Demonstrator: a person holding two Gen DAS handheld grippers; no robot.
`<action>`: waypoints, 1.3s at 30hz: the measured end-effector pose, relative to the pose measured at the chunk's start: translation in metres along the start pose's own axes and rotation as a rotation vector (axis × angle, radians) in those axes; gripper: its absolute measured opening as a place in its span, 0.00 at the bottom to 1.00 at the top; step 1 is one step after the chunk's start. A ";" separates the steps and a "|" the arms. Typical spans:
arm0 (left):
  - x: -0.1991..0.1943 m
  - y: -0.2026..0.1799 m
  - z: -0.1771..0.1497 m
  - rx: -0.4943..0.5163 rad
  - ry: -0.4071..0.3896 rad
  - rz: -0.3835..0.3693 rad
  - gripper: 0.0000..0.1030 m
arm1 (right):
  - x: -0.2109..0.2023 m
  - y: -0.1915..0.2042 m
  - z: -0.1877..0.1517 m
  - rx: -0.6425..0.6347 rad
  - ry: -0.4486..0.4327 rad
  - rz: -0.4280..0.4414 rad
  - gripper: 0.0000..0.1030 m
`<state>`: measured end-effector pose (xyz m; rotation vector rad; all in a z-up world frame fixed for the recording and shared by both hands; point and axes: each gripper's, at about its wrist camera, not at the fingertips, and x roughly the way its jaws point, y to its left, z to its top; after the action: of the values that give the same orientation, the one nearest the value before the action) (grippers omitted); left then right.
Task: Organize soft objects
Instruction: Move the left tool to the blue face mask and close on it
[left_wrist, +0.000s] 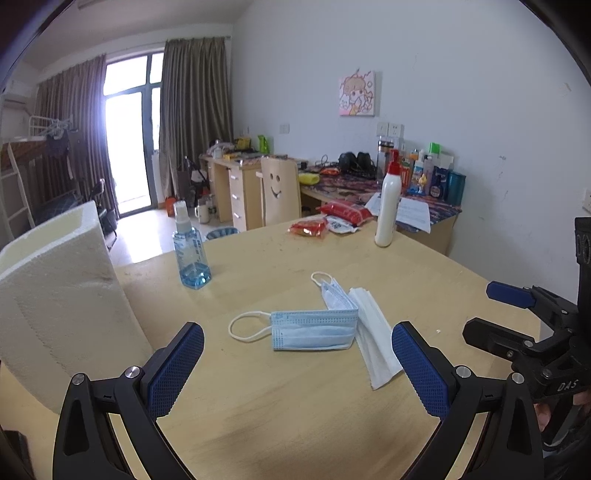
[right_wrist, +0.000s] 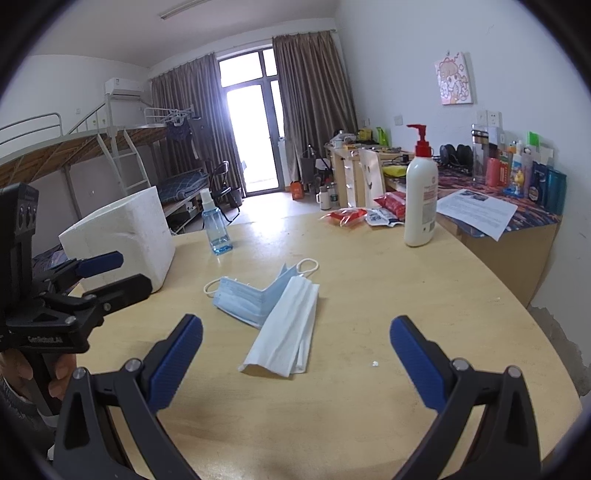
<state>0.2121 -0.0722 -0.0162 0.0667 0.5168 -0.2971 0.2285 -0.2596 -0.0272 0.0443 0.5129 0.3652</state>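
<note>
A blue face mask (left_wrist: 314, 328) (right_wrist: 240, 295) lies flat on the round wooden table (left_wrist: 295, 417), its ear loop to the left. A second blue mask (left_wrist: 334, 293) (right_wrist: 286, 275) pokes out behind it. A folded white tissue (left_wrist: 373, 339) (right_wrist: 288, 332) partly overlaps them. My left gripper (left_wrist: 297, 365) (right_wrist: 129, 273) is open, hovering just short of the mask with nothing between its fingers. My right gripper (right_wrist: 297, 354) (left_wrist: 487, 310) is open too, just short of the tissue. A white foam box (left_wrist: 62, 302) (right_wrist: 122, 236) stands at the table's left.
A blue spray bottle (left_wrist: 190, 254) (right_wrist: 216, 229) stands beyond the masks near the box. A white pump bottle (left_wrist: 388, 206) (right_wrist: 421, 199) and red snack packets (left_wrist: 332, 218) (right_wrist: 369, 214) sit at the far edge. A cluttered desk (right_wrist: 517, 221) adjoins the table on the right.
</note>
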 end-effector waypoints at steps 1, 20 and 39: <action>0.002 0.000 0.000 -0.002 0.008 0.000 0.99 | 0.001 0.000 0.000 0.001 0.004 0.002 1.00; 0.061 0.001 0.013 -0.010 0.079 -0.038 0.99 | 0.036 -0.006 0.001 0.014 0.092 0.031 1.00; 0.114 -0.001 0.006 0.047 0.195 -0.128 0.87 | 0.058 -0.007 0.003 -0.039 0.196 0.057 1.00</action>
<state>0.3083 -0.1043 -0.0677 0.1091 0.7090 -0.4304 0.2789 -0.2456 -0.0531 -0.0149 0.6995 0.4377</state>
